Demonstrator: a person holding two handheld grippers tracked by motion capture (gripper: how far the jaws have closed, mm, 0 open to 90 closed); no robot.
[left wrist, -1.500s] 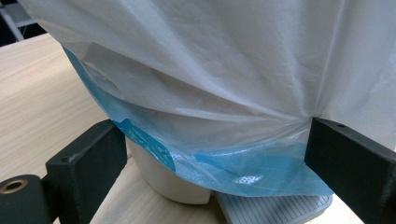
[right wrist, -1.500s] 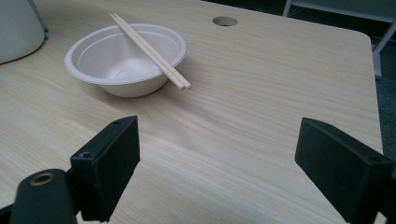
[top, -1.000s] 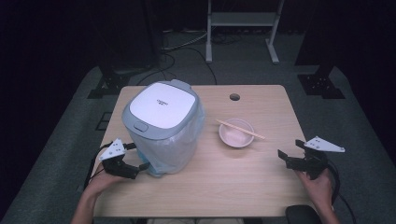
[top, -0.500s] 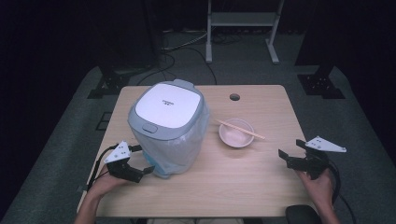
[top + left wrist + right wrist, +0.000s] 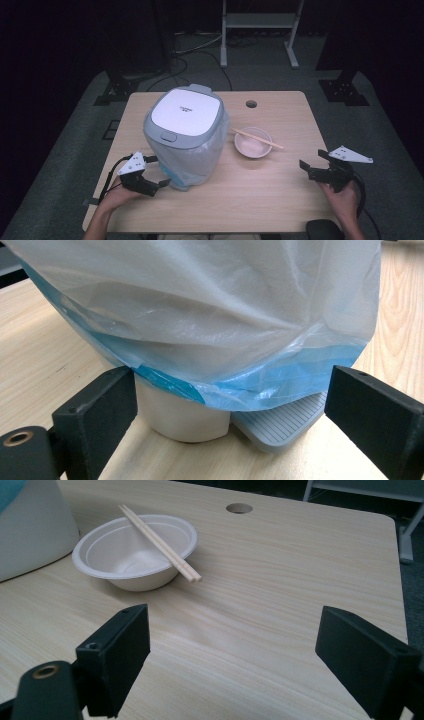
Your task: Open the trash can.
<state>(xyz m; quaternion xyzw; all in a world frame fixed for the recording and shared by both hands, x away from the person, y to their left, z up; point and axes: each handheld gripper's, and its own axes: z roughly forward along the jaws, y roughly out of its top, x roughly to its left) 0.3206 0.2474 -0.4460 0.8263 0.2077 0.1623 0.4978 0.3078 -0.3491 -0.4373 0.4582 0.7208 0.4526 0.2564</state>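
Black left gripper (image 5: 156, 175) jaws wide, flanking bagged cooker (image 5: 185, 135) base; right gripper (image 5: 314, 164) spread, empty.

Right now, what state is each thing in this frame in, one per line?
Rice cooker: lid closed, standing on the table, body wrapped in a plastic bag.
Plastic bag: pulled over the cooker, its blue-edged hem loose near the base.
Bowl: upright, empty.
Chopsticks: paired, lying across the bowl's rim.
Left gripper: open, jaws at the bag's hem.
Right gripper: open, holding nothing.
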